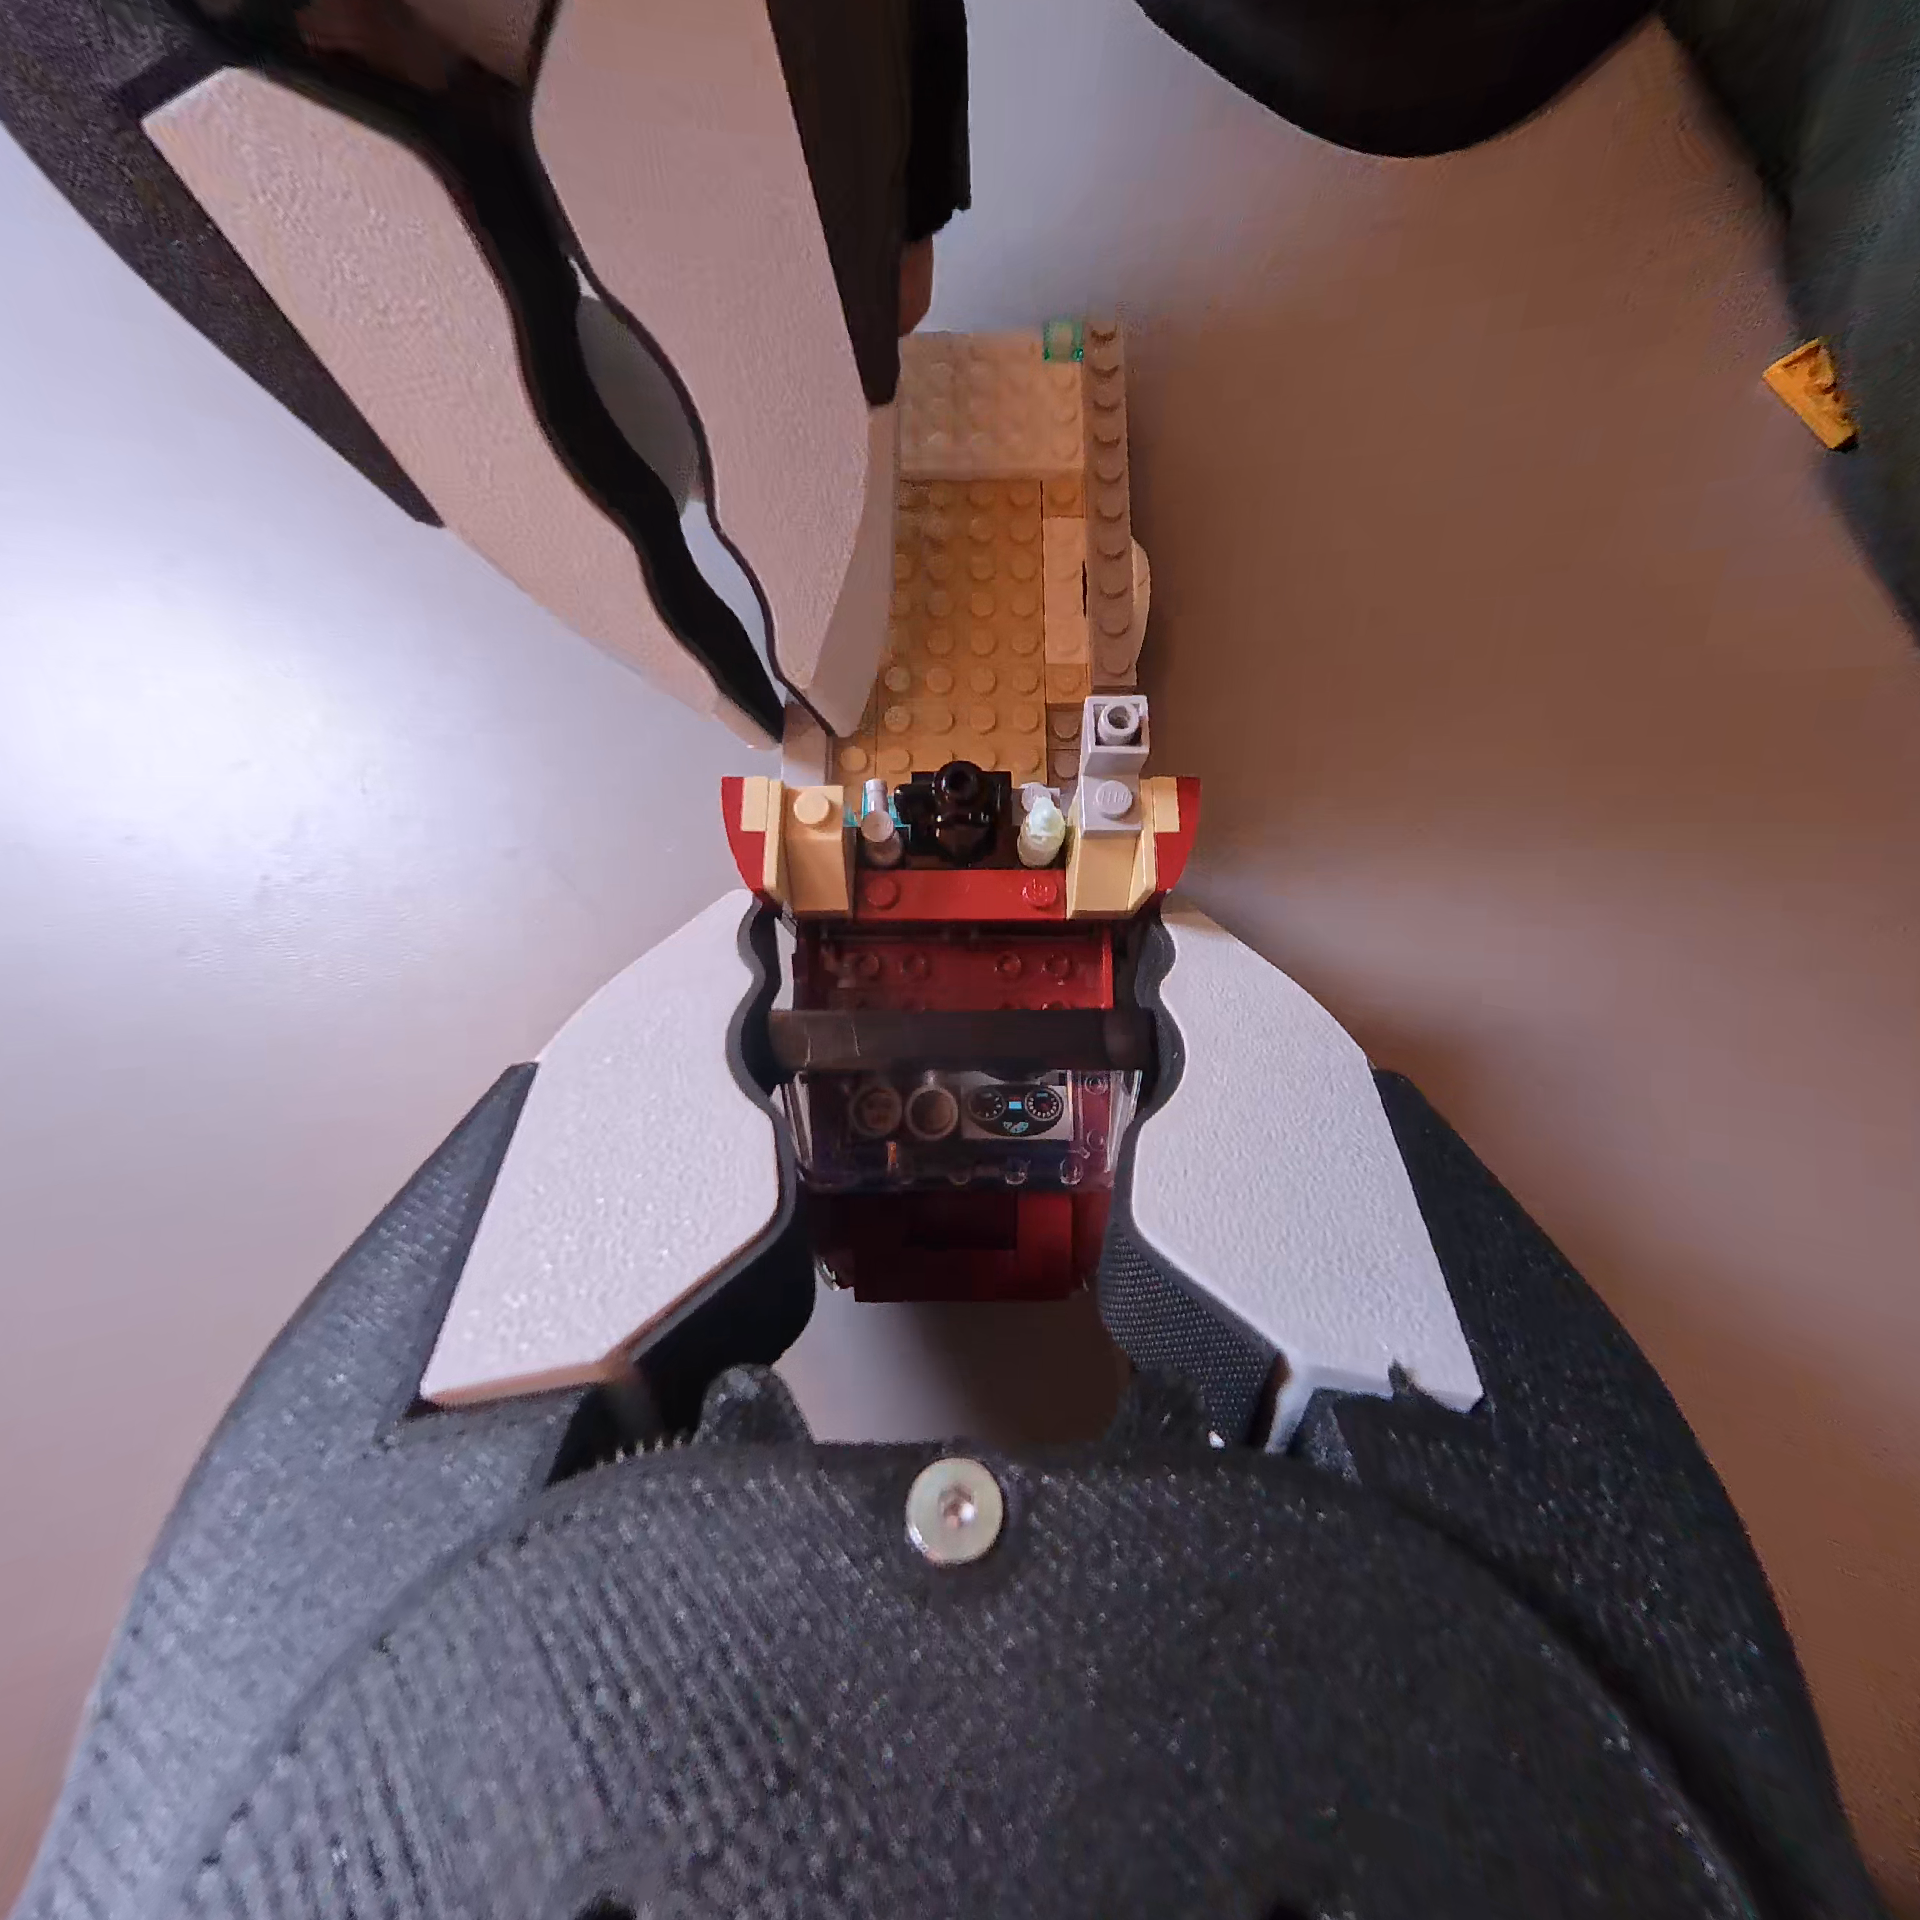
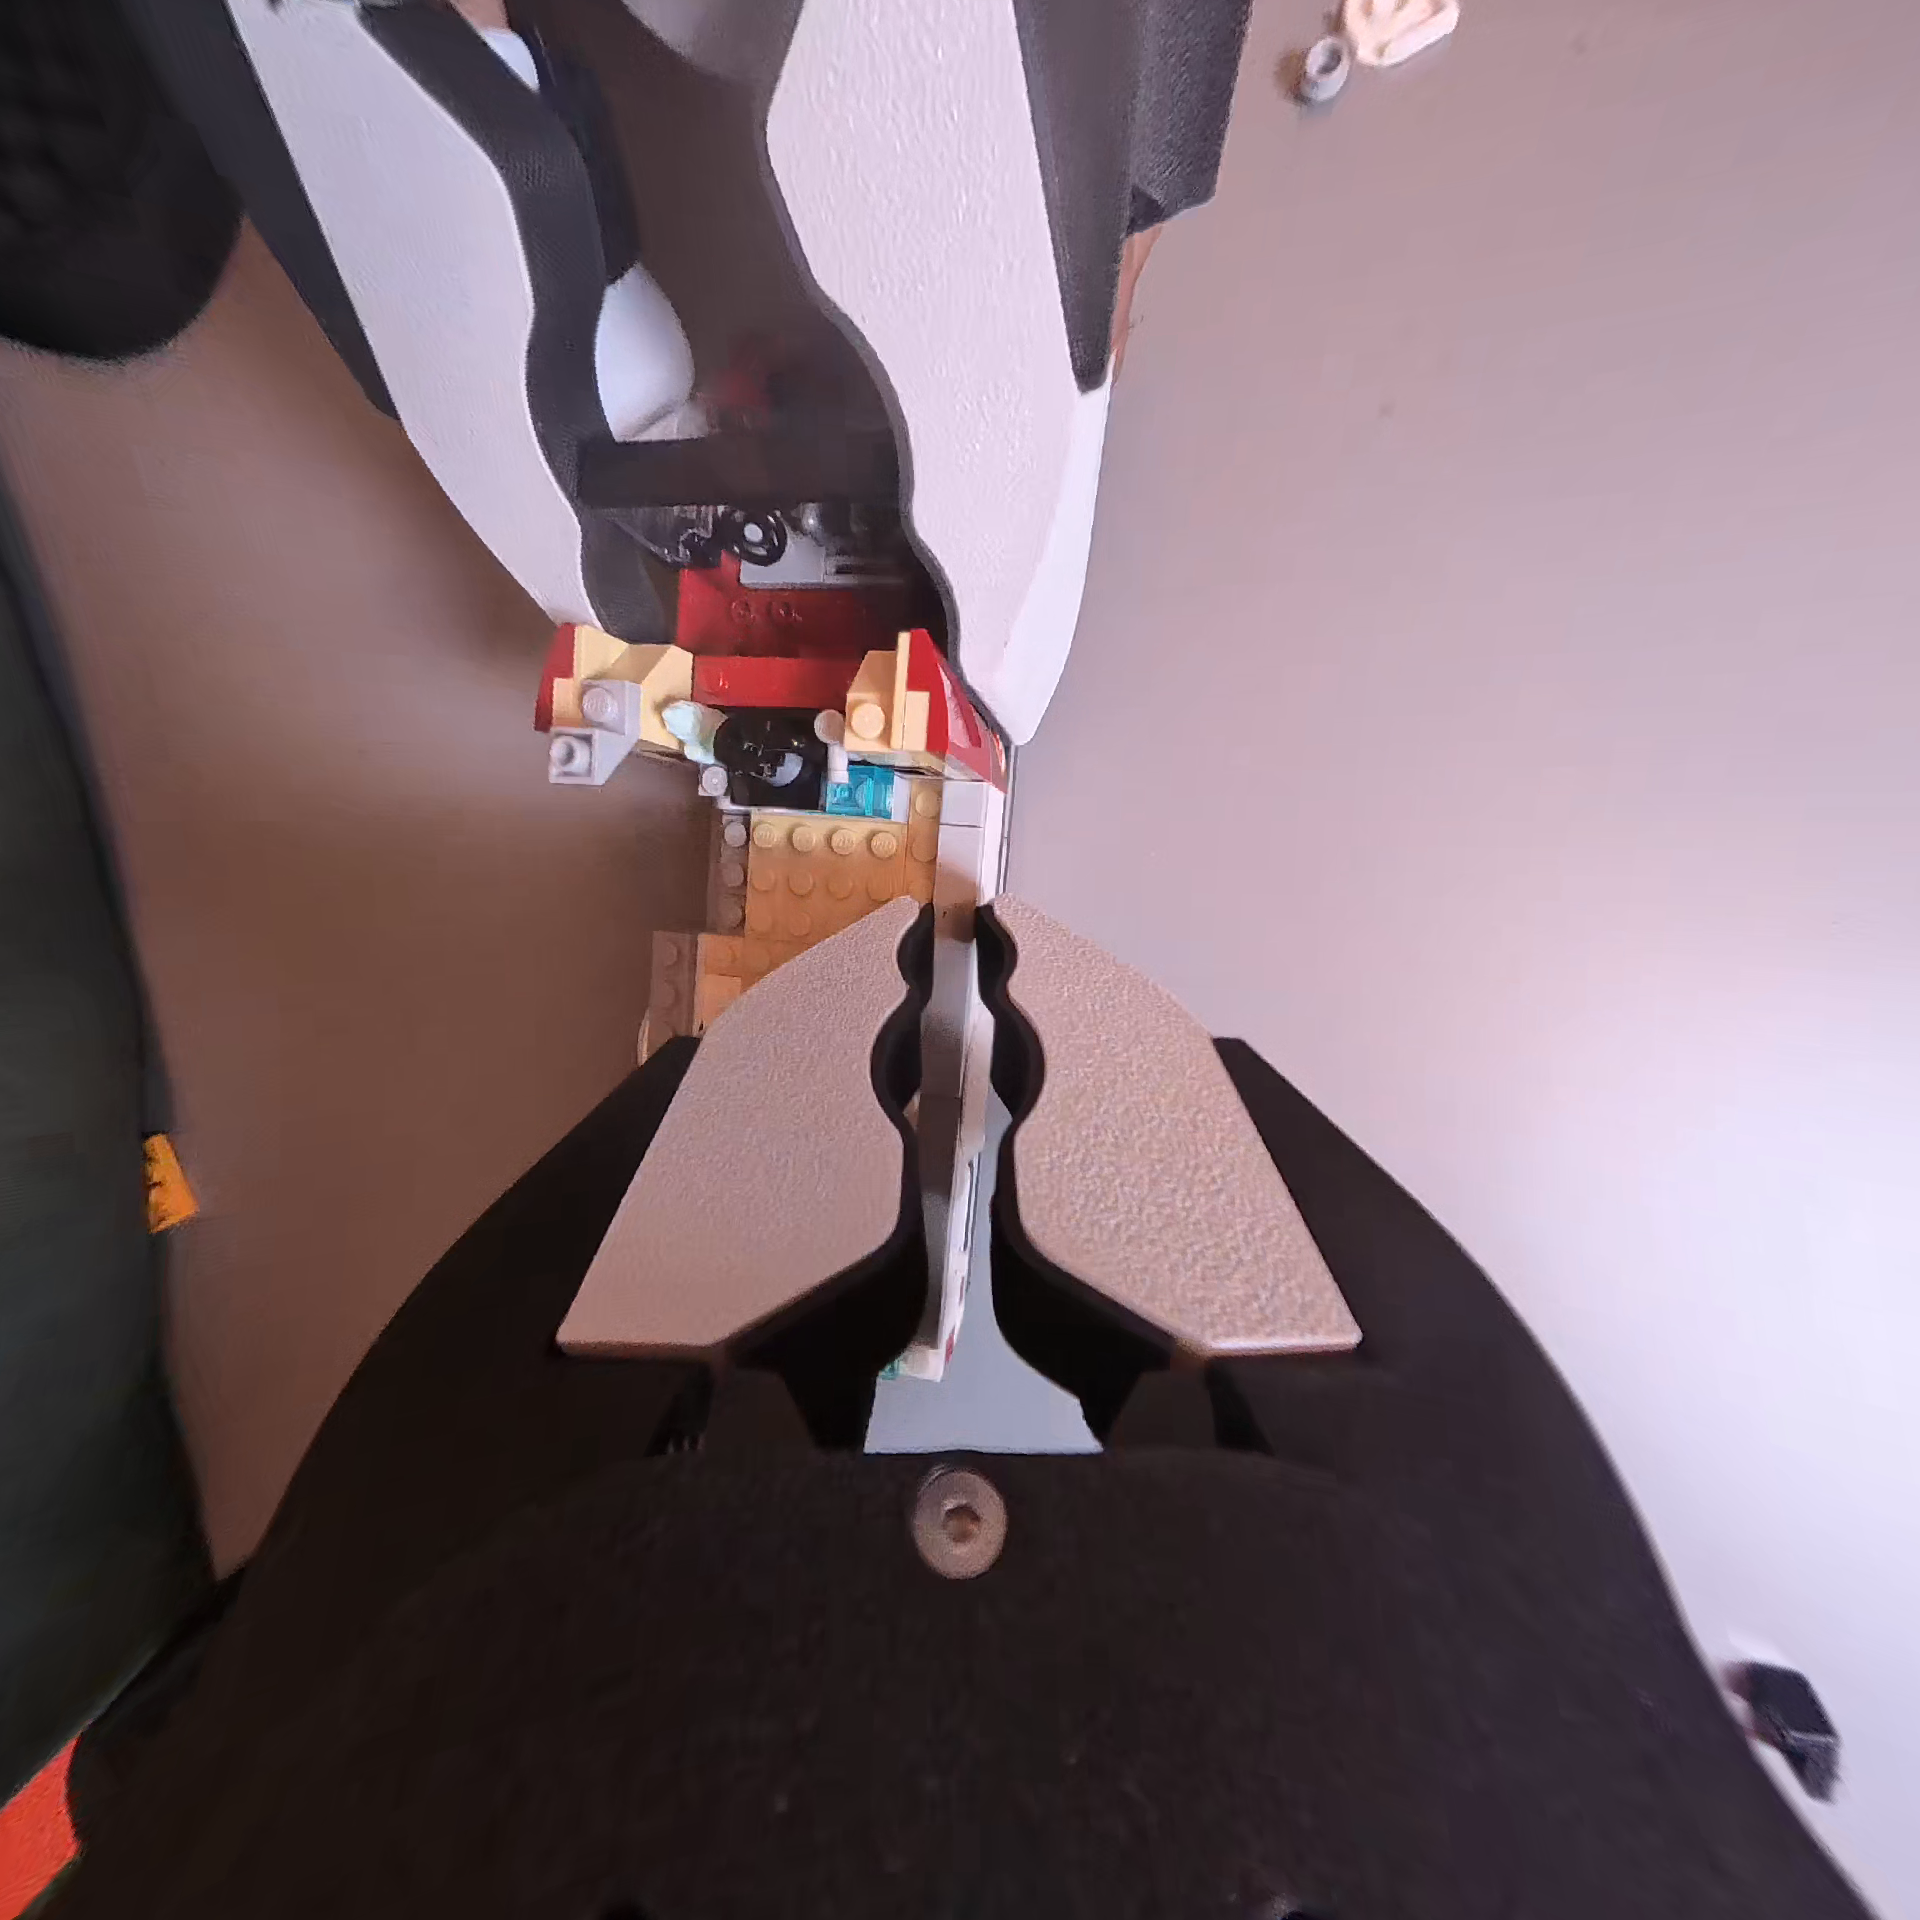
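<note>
A toy brick vehicle [image 1: 966, 603] with a dark red cab, a clear windscreen and a tan studded floor lies on the grey table [image 1: 312, 831]. My left gripper [image 1: 956, 935] is shut on the red cab, one pad on each side. It shows in the right wrist view with its white fingers [image 2: 935, 312] around the cab [image 2: 774, 618]. My right gripper [image 2: 954, 920] is shut on the thin white side wall [image 2: 951, 1049] of the vehicle, beside the tan floor [image 2: 810, 883]. Its white fingers [image 1: 707, 364] show in the left wrist view at the vehicle's left edge.
A small yellow brick [image 1: 1808, 400] lies at the right by a dark cloth-like shape [image 1: 1849, 260]. In the right wrist view a grey round piece [image 2: 1322, 64] and a beige piece [image 2: 1392, 26] lie at the far top right, and a dark piece [image 2: 1787, 1725] lies at the lower right. Some 4 cm of space lies between my two pairs of fingers.
</note>
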Action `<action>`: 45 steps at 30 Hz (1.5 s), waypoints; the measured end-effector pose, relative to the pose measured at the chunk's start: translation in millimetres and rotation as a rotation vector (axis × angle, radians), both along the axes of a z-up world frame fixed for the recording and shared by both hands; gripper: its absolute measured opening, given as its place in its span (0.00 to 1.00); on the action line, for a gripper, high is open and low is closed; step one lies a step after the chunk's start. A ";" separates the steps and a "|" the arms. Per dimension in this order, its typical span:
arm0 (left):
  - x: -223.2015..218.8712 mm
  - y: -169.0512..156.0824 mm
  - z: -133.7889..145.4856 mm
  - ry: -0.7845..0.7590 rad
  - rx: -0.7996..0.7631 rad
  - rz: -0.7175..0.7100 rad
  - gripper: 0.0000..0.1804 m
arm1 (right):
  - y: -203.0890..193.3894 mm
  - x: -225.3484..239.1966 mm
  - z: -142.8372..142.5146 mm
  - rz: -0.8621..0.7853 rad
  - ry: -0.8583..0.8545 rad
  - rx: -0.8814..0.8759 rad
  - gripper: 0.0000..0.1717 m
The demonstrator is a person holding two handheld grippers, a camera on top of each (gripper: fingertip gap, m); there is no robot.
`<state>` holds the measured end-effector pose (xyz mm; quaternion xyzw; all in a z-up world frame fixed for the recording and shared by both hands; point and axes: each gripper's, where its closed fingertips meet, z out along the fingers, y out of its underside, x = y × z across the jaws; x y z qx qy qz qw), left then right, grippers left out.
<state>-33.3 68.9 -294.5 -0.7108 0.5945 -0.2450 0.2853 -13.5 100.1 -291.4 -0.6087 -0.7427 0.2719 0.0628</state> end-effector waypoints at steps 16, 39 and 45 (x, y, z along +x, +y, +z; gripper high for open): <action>1.4 -0.3 0.3 -0.040 -0.011 0.002 0.38 | -3.0 -1.5 0.8 -0.037 0.051 0.034 0.11; 1.0 -1.2 0.6 -0.059 -0.030 0.001 0.38 | -1.4 -9.5 4.1 0.190 0.390 0.317 0.04; 1.6 -2.2 0.7 -0.062 -0.031 -0.006 0.38 | -2.7 -8.5 4.2 0.040 0.331 -0.050 0.04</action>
